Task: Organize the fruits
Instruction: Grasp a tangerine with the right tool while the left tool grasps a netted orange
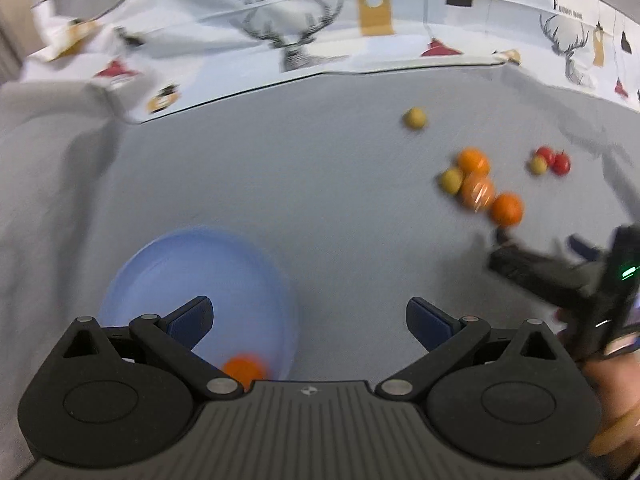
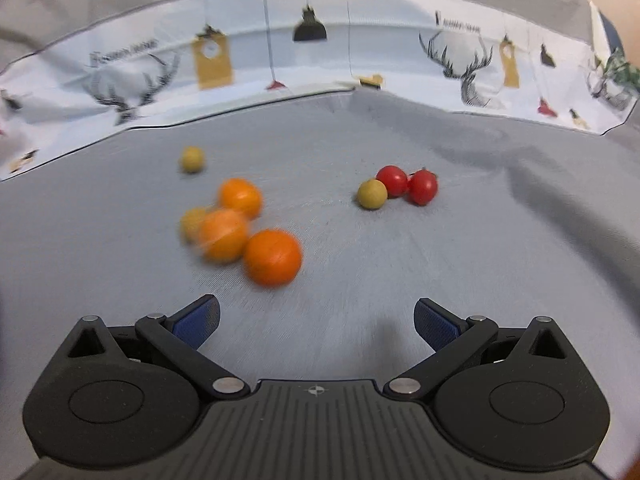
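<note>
A pale blue plate [image 1: 168, 264] lies low on the left in the left wrist view, with one orange fruit [image 1: 245, 369] on its near side. My left gripper [image 1: 309, 320] hangs open above the plate's right half, holding nothing. On the grey cloth lie three oranges [image 2: 272, 257] bunched with a yellow-green fruit [image 2: 191, 222], a lone yellow-green fruit [image 2: 192, 159] behind them, and two red tomatoes [image 2: 422, 187] beside another yellow-green fruit [image 2: 372, 194]. My right gripper [image 2: 316, 320] is open and empty, just short of the nearest orange; this right gripper [image 1: 536, 246] also shows at the left view's right edge.
A white printed cloth [image 2: 280, 52] with deer and lamp pictures stands as a wall along the back and right of the grey cloth [image 2: 360, 272]. A hand [image 1: 612, 392] holds the right gripper at the left view's edge.
</note>
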A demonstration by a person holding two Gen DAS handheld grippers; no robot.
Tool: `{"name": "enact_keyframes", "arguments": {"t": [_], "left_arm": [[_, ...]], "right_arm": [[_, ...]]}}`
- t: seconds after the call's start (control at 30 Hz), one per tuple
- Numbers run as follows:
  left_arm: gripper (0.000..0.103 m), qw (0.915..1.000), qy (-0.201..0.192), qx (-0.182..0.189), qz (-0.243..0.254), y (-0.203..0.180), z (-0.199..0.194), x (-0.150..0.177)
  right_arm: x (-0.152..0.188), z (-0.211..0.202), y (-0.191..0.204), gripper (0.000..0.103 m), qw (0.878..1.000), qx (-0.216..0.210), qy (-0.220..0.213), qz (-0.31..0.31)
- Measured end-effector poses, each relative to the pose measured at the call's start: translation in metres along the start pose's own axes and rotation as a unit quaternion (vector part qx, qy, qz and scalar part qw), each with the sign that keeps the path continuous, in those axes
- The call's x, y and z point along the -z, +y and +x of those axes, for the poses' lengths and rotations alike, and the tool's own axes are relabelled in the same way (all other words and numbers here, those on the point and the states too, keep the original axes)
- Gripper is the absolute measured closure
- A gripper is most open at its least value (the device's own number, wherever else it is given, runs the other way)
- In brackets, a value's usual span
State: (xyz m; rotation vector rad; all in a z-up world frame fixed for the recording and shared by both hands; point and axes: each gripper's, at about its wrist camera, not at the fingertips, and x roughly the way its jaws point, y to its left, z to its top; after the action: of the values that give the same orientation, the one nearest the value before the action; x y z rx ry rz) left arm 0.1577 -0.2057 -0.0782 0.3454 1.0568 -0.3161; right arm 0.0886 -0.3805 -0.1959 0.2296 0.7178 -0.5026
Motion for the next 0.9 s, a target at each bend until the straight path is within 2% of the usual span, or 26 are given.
{"name": "enact_keyframes", "arguments": {"t": [0.1, 0.13, 0.17, 0.23, 0.33, 0.47, 0.53, 0.57, 0.6, 0.73, 0.9], "left_arm": [[0.0, 0.9998, 0.003, 0.02, -0.001, -0.034, 0.03, -0.037], [0.0, 0.9996, 0.005, 0.028, 0.0, -0.047, 0.039, -0.048], [0.0, 0.9992, 0.006, 0.039, 0.0, -0.058, 0.047, -0.057], [0.0, 0.9983, 0.011, 0.057, 0.004, -0.082, 0.065, -0.074], [0.0, 0.997, 0.022, 0.072, 0.015, -0.118, 0.092, -0.091], [0.003, 0.9948, 0.063, 0.078, 0.016, -0.146, 0.131, -0.097], [0.053, 0.9927, 0.08, 0.09, -0.01, -0.144, 0.143, -0.094], [0.063, 0.9928, 0.083, 0.087, -0.01, -0.143, 0.143, -0.092], [0.063, 0.9935, 0.073, 0.087, -0.005, -0.141, 0.138, -0.09], [0.063, 0.9949, 0.051, 0.087, 0.007, -0.123, 0.105, -0.076], [0.063, 0.9965, 0.036, 0.075, -0.003, -0.069, 0.046, -0.046]], "right_arm": [[-0.006, 0.032, -0.004, 0.002, 1.0, -0.006, 0.006, -0.011], [-0.006, 0.034, -0.006, 0.011, 1.0, -0.013, -0.011, -0.017], [-0.007, 0.033, -0.007, 0.025, 0.999, -0.018, -0.016, -0.022], [-0.011, 0.033, -0.014, 0.044, 0.999, -0.022, -0.024, -0.025], [-0.014, 0.035, -0.031, 0.043, 0.999, -0.002, -0.024, -0.022], [-0.017, 0.042, -0.054, 0.04, 1.0, 0.016, -0.023, 0.006], [-0.018, 0.044, -0.055, 0.041, 1.0, 0.015, -0.024, 0.009], [-0.018, 0.045, -0.055, 0.059, 1.0, 0.013, -0.025, 0.006], [-0.018, 0.044, -0.054, 0.065, 1.0, 0.007, -0.029, 0.003], [-0.02, 0.039, -0.058, 0.065, 0.999, 0.017, -0.039, 0.024], [-0.022, 0.012, -0.065, 0.065, 0.995, 0.051, -0.076, 0.038]]}}
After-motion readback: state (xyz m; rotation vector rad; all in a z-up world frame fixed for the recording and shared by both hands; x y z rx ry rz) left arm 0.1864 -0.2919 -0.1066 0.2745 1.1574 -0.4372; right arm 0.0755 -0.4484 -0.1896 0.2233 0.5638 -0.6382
